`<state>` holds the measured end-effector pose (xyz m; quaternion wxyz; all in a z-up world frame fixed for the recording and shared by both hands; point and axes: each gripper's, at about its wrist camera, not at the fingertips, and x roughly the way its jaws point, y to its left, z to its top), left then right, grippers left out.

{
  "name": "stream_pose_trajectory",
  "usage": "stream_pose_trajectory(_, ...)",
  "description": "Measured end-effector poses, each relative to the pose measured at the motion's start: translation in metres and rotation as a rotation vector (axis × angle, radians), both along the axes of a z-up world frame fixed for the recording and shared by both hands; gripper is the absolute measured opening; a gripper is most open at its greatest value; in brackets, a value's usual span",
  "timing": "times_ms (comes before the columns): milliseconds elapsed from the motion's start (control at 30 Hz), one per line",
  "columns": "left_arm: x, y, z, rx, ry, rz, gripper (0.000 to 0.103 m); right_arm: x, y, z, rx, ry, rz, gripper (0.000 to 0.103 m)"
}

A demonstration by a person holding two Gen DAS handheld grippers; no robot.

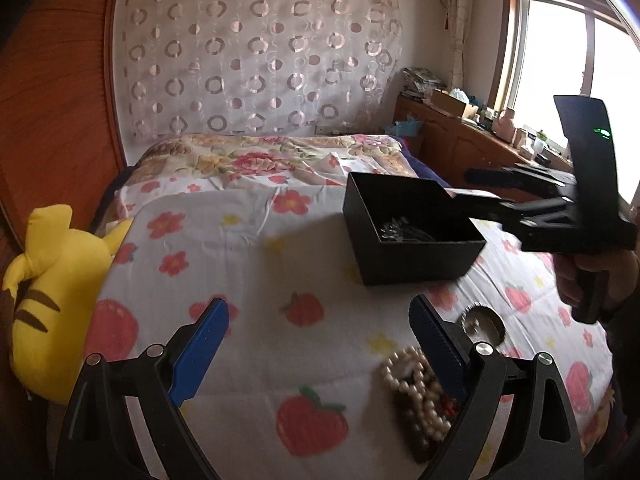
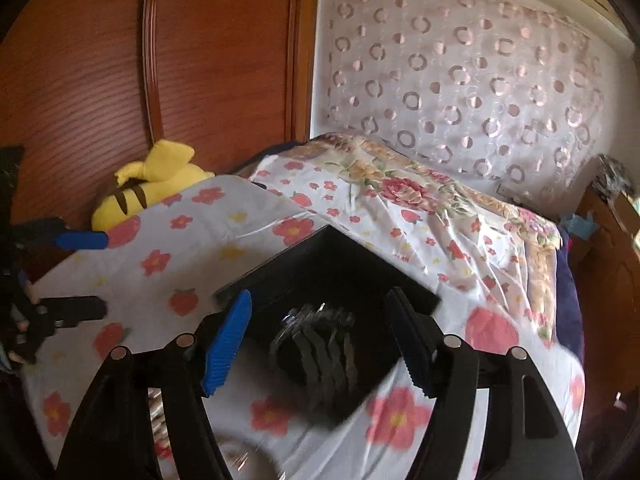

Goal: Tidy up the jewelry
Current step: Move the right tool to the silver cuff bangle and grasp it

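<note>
Your black box sits toward the far right of the covered board, already holding a dark, glinting heap of jewelry. The pearl strand lies in a loose pile at the near edge, just beside a round silver piece; both wait outside the box. Your right gripper hangs over the box with fingers spread and nothing between them, likely placed for dropping or arranging pieces. Your left gripper hovers above the near edge, jaws wide and empty, its right finger just over the pearls, well set to collect them next.
</note>
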<state>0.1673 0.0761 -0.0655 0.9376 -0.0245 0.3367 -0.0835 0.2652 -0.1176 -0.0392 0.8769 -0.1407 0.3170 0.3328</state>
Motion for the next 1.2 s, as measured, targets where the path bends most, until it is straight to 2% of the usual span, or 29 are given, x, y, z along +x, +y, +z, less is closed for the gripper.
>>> stream_pose_trajectory(267,-0.032,-0.012,-0.013,-0.006,0.011,-0.017,0.088,-0.057,-0.012,-0.036,-0.047,0.097,0.006,0.071)
stream_pose_trajectory(333,-0.038,-0.013,-0.015,-0.010,0.014,-0.020,0.088,-0.061,-0.009,-0.047,-0.057,0.128,-0.010,0.067)
stream_pose_trajectory(500,-0.047,-0.014,-0.017,-0.024,0.013,-0.018,0.088,-0.056,-0.012,-0.067,-0.032,0.197,-0.075,0.066)
stream_pose_trajectory(633,-0.054,-0.017,-0.016,-0.028,0.008,-0.018,0.088,-0.052,-0.012,-0.075,-0.004,0.239,-0.080,0.066)
stream_pose_trajectory(867,-0.060,-0.017,-0.016,-0.031,0.005,-0.015,0.088,-0.057,-0.004,-0.081,-0.041,0.235,-0.084,0.067)
stream_pose_trajectory(1033,-0.064,-0.017,-0.017,-0.026,0.008,-0.023,0.088,-0.057,-0.004,-0.080,-0.055,0.237,-0.084,0.063)
stream_pose_trajectory(1200,-0.071,-0.024,-0.023,-0.020,0.025,-0.040,0.088,-0.060,-0.014,-0.069,-0.031,0.188,-0.117,0.062)
